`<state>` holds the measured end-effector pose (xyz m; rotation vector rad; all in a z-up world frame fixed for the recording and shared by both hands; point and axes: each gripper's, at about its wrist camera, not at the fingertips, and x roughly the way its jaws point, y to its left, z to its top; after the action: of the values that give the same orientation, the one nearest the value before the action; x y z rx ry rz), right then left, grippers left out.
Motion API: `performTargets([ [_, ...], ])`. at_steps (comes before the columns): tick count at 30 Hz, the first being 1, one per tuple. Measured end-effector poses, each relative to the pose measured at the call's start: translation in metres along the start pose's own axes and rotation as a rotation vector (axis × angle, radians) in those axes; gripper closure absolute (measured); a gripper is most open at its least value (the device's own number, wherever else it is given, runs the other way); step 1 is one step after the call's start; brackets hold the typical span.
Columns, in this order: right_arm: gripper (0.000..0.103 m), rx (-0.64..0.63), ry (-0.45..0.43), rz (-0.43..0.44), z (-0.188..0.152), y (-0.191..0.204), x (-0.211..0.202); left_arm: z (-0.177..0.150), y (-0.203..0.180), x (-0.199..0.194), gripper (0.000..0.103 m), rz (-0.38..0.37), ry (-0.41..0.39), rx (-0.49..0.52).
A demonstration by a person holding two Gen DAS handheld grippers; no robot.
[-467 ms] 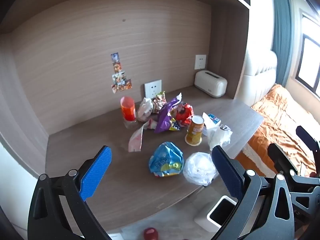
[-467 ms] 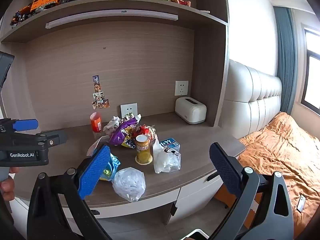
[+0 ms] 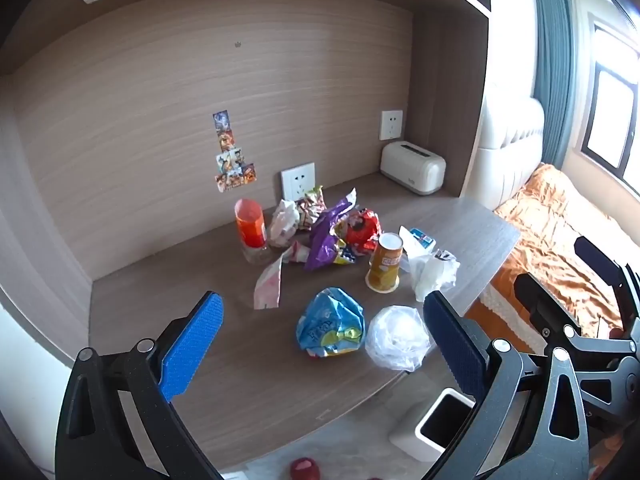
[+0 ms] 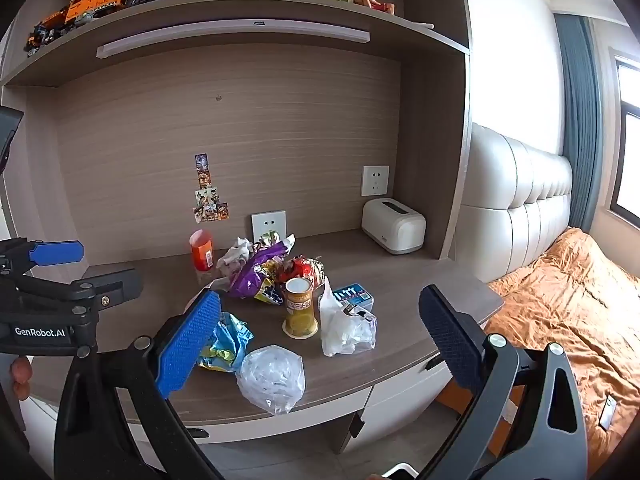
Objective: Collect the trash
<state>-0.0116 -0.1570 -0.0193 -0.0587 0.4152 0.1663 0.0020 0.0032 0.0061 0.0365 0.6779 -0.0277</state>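
Very little differs from half a second ago. Seen from the left claw, the litter on the surface sits a shade lower between its blue pads: the blue crumpled wrapper and clear plastic bag lie slightly nearer the claw. From the right claw, the same pile sits marginally closer. Both claws are as wide open as before, and no item has shifted

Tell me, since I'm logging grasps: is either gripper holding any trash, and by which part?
Nothing is held. The left gripper and right gripper both have open, empty jaws.
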Motion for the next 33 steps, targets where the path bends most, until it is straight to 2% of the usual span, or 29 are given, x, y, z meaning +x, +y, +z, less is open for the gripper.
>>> performTargets([
  [33, 0.004, 0.002, 0.010, 0.006, 0.0012, 0.0037, 0.0022, -0.0049, 0.0070, 0.0054, 0.004, -0.018, 0.026, -0.022],
])
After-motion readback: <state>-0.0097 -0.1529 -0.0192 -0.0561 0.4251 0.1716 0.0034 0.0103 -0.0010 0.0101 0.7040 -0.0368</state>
